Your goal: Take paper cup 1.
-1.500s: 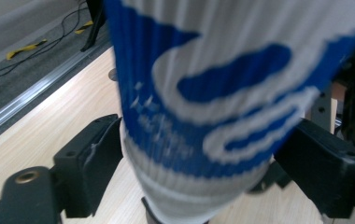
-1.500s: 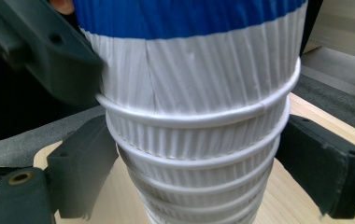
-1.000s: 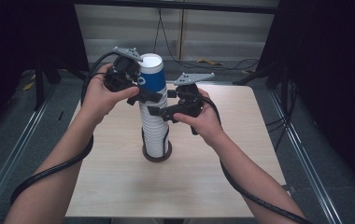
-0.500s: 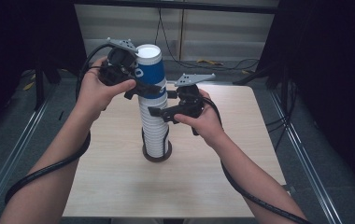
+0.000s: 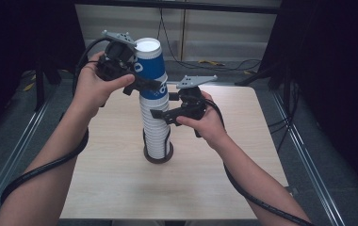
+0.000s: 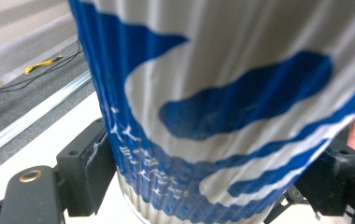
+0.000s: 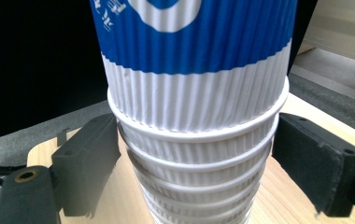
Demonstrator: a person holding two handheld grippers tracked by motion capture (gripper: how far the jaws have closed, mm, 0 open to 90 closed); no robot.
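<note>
1. We see one blue-and-white ribbed paper cup (image 5: 150, 66) held upright in the air, its base still sunk in the top of the stack below it.
2. Beneath it stands one stack of white cups (image 5: 155, 129), nested rim over rim (in the right gripper view we count at least five rims, and lower ones blur together). The stack rests in one dark ring-shaped holder (image 5: 158, 157) near the middle of the table.
3. One left gripper (image 5: 142, 84) clamps the blue cup: its two black jaws press on opposite sides of the cup's lower wall.
4. One right gripper (image 5: 160, 114) sits lower, at the stack. Its two jaws have just been closing and flank the white cups; whether the pads press on them we cannot tell.
5. Two hands hold the grippers, one each, and one black cable trails from each.
6. Everything sits over one pale wooden table (image 5: 120, 188). One yellow object (image 5: 208, 61) lies on the floor beyond it.
</note>
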